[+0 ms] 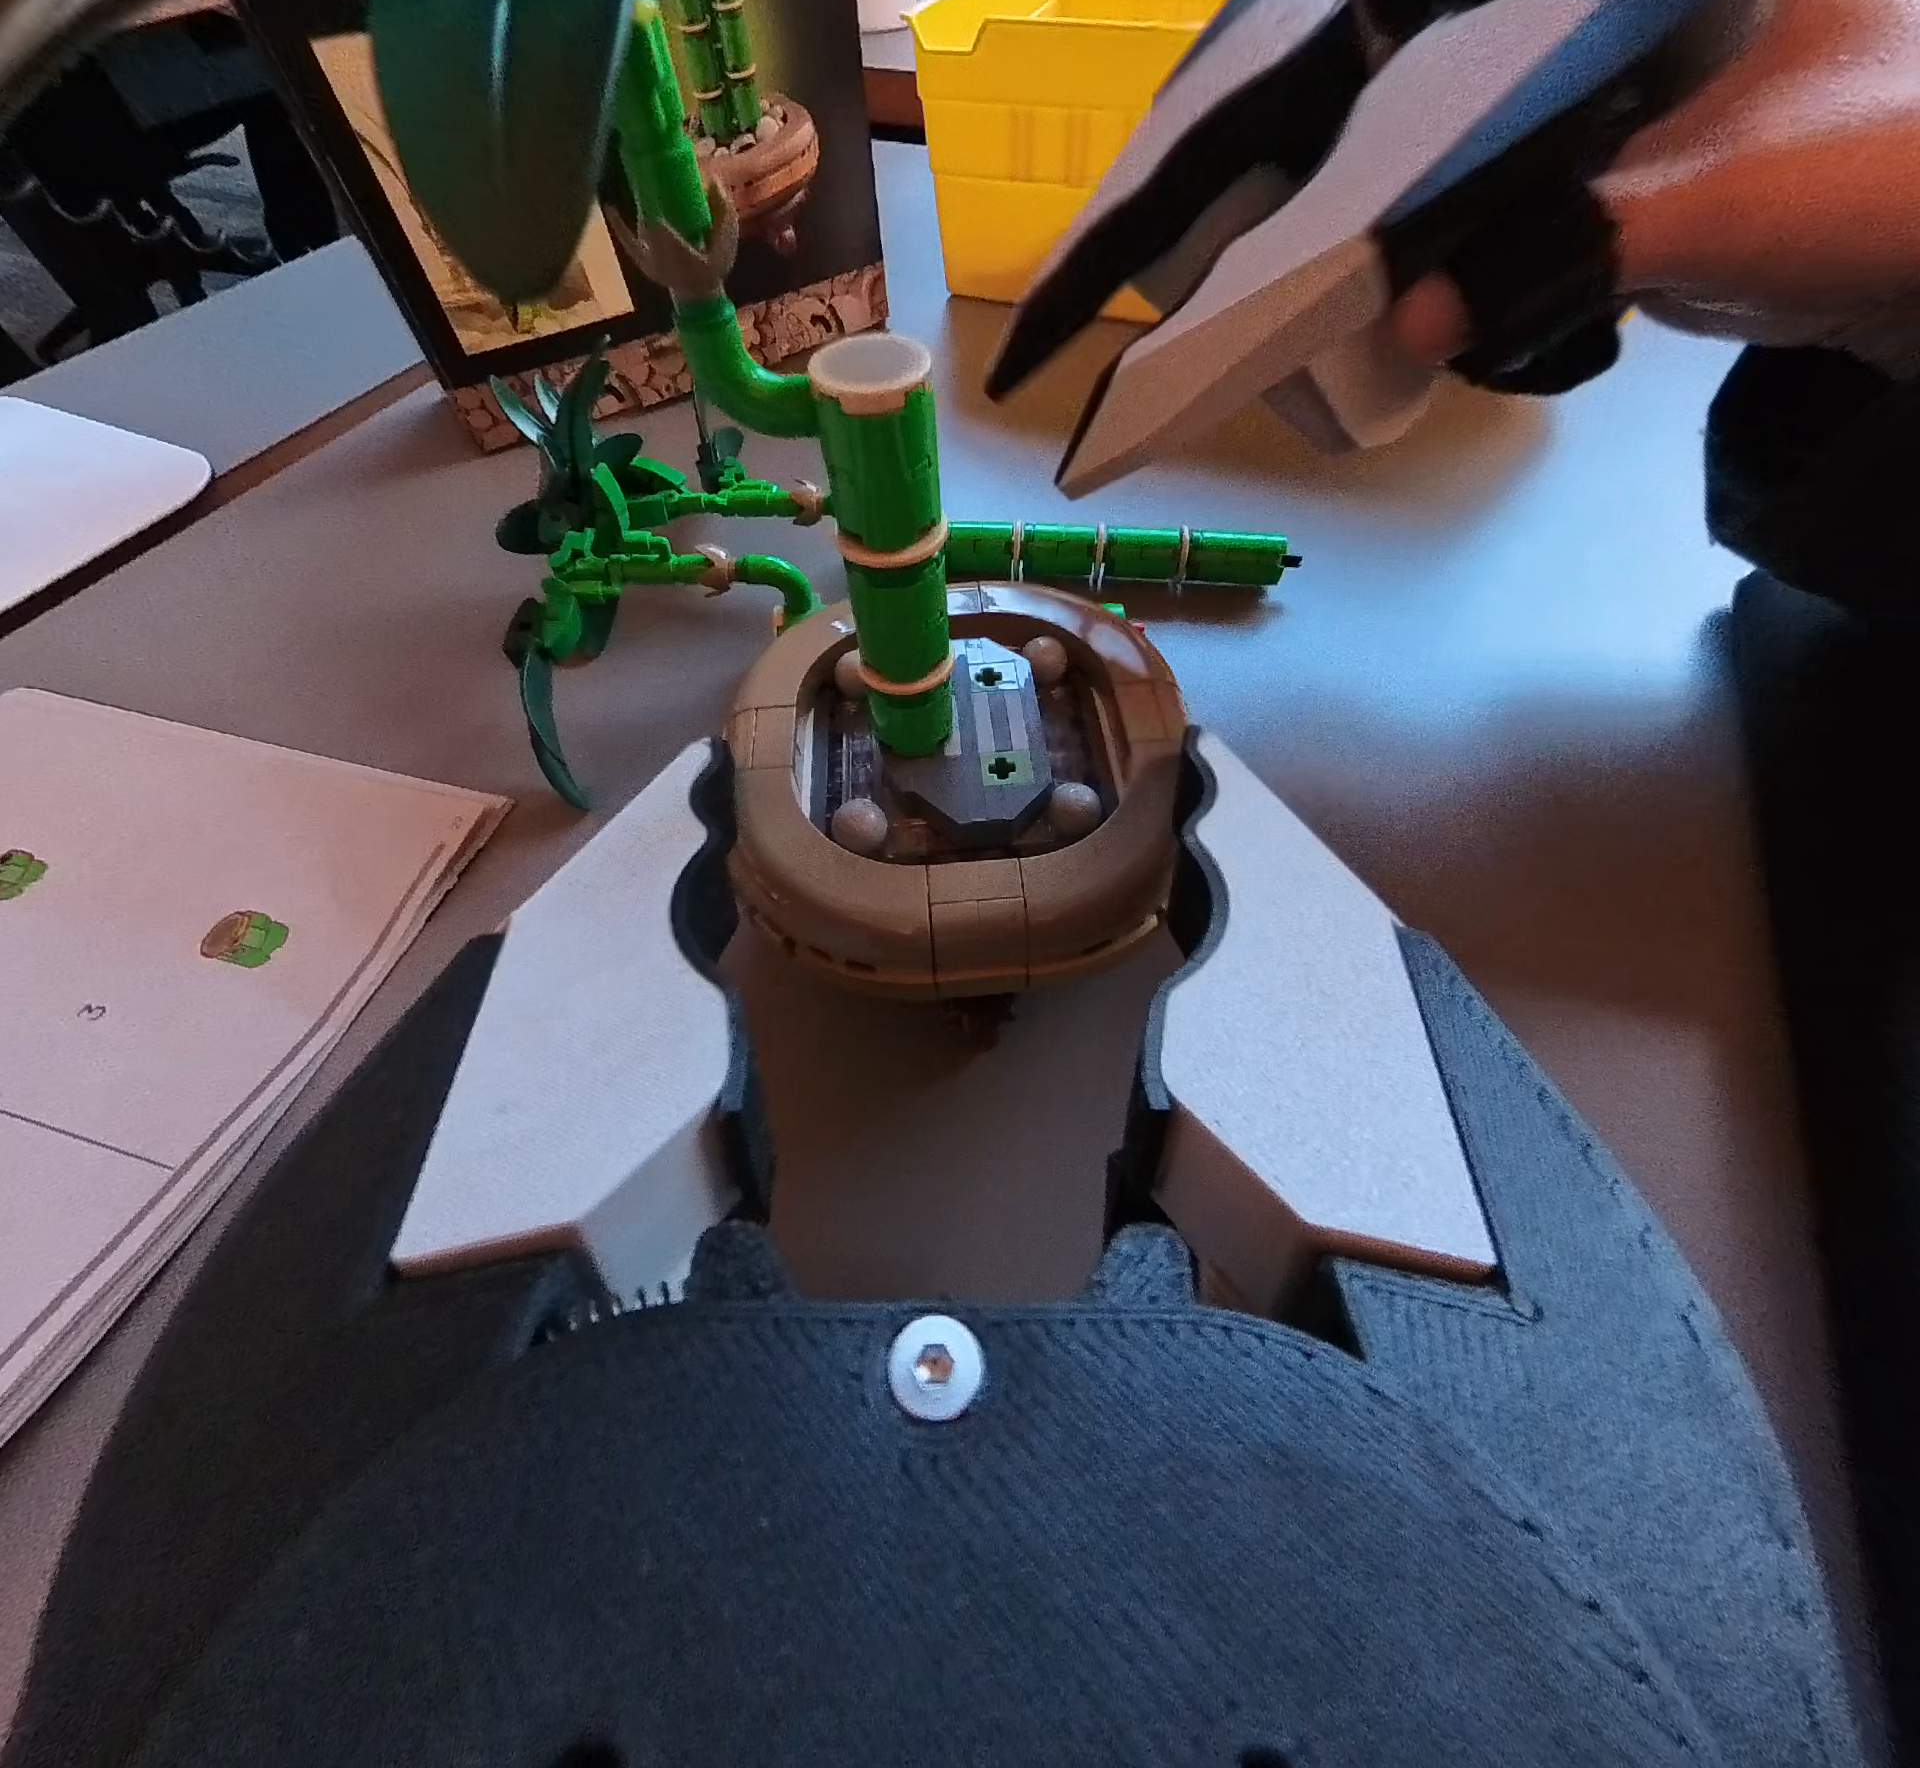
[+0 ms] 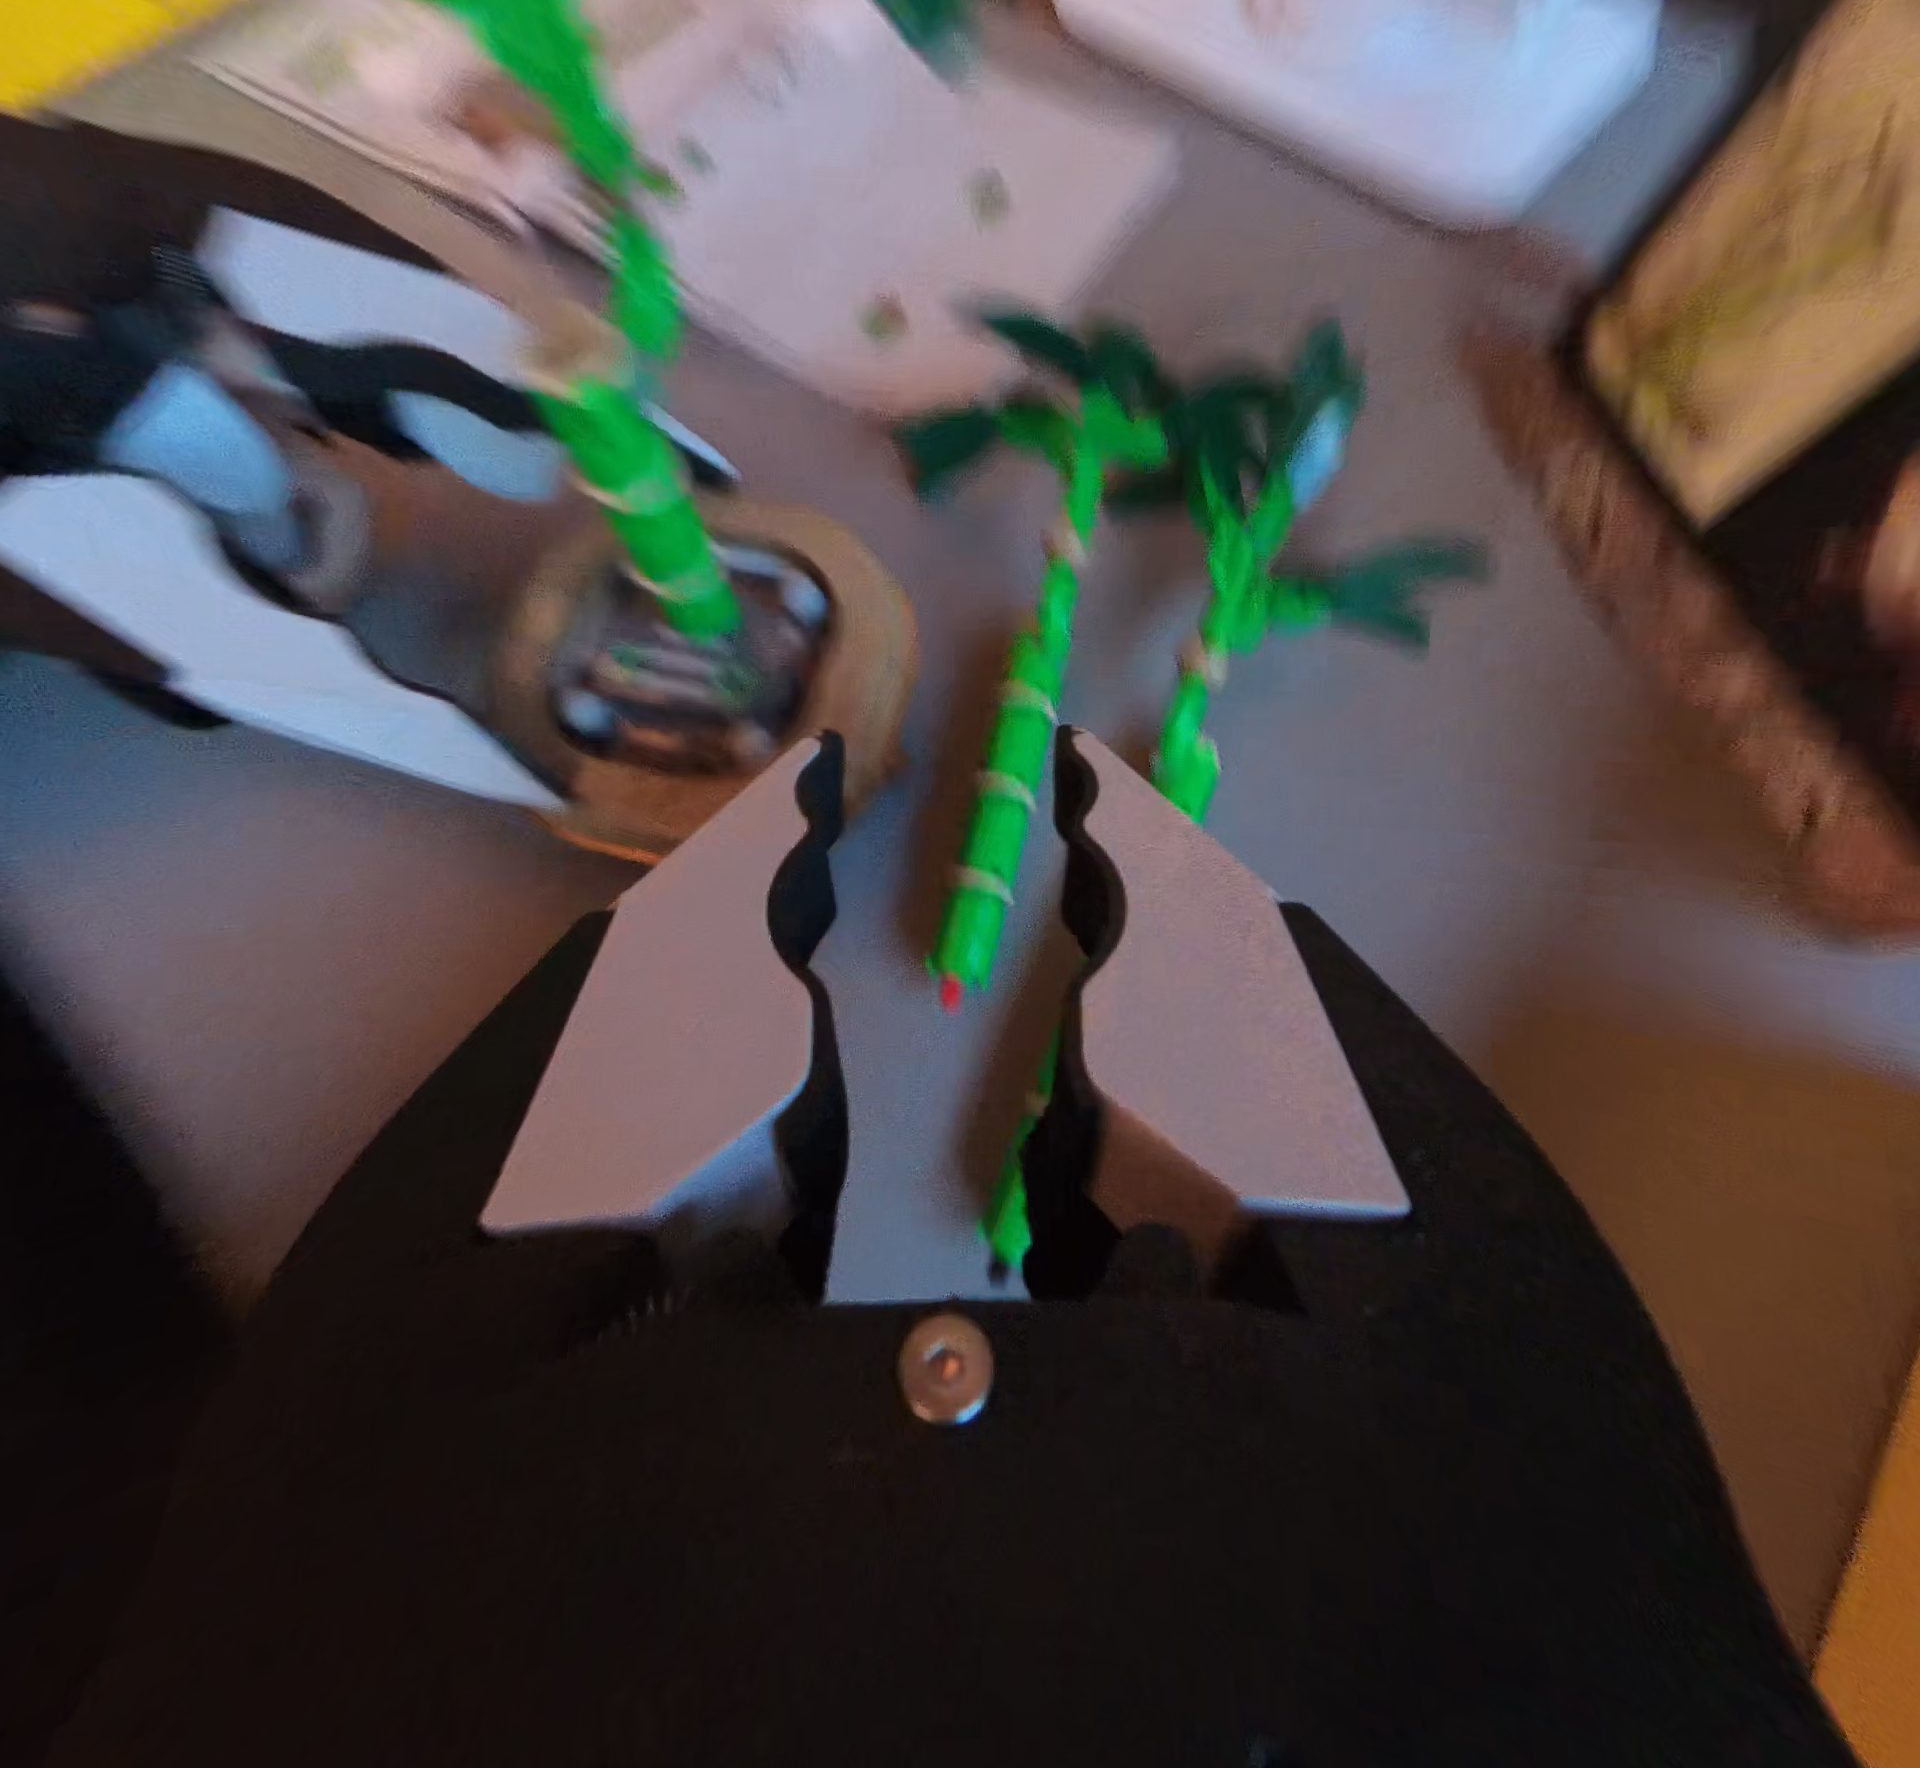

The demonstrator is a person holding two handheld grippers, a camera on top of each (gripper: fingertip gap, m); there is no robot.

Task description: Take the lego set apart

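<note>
Left gripper (image 1: 956, 783) clamps the brown lego pot (image 1: 951, 871) on the table (image 1: 1403, 783), one green stalk (image 1: 888, 565) standing upright in it. From the right wrist view, blurred, the right gripper (image 2: 945, 762) hovers spread and empty above a loose stalk (image 2: 997, 814) lying on the table.

Left of the brown pot (image 1: 935, 897), my open instruction booklet (image 1: 260, 887) carries one small printed figure among its part drawings and a tiny page number at its far corner. Behind the pot, the dark set box (image 1: 810, 108) bears faint pale lettering near its top, which I cannot make out. My right wrist view is too blurred for me to read any writing.
</note>
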